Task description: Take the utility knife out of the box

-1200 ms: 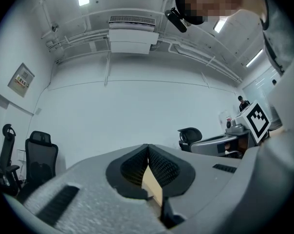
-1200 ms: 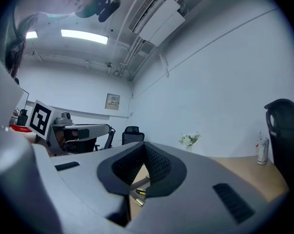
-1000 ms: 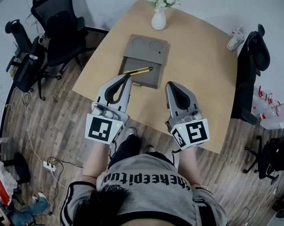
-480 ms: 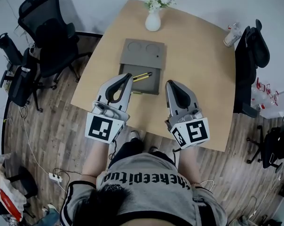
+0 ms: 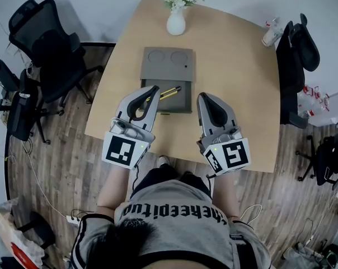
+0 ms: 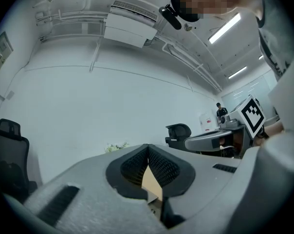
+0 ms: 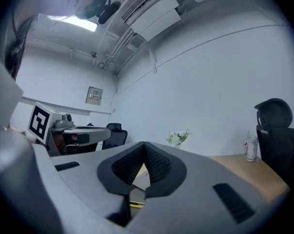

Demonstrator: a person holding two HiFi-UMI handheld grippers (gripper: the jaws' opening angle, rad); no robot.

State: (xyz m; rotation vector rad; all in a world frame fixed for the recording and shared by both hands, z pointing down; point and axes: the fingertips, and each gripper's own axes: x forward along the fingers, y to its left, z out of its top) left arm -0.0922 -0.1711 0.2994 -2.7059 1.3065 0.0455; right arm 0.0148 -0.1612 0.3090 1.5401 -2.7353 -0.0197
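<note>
An open grey box [image 5: 168,78] lies on the wooden table [image 5: 236,83], lid flap on the far side. A yellow and black utility knife [image 5: 169,92] lies slantwise in its near tray. My left gripper [image 5: 154,89] is shut with nothing between its pads, and its tip hangs over the tray's left part, right by the knife's left end. My right gripper [image 5: 203,97] is also shut and empty, just right of the box's near right corner. In the right gripper view a sliver of the yellow knife [image 7: 135,204] shows below the closed jaws. The left gripper [image 6: 148,146] and right gripper [image 7: 144,144] each show meeting pads.
A white vase with flowers [image 5: 175,21] stands at the table's far edge, and a bottle [image 5: 268,36] at the far right corner. Black office chairs stand at the left [image 5: 48,46] and right [image 5: 295,52]. The person sits at the table's near edge.
Both grippers have moved forward over the table toward the box. The left tip now reaches over the tray beside the knife. Both have stayed shut.
</note>
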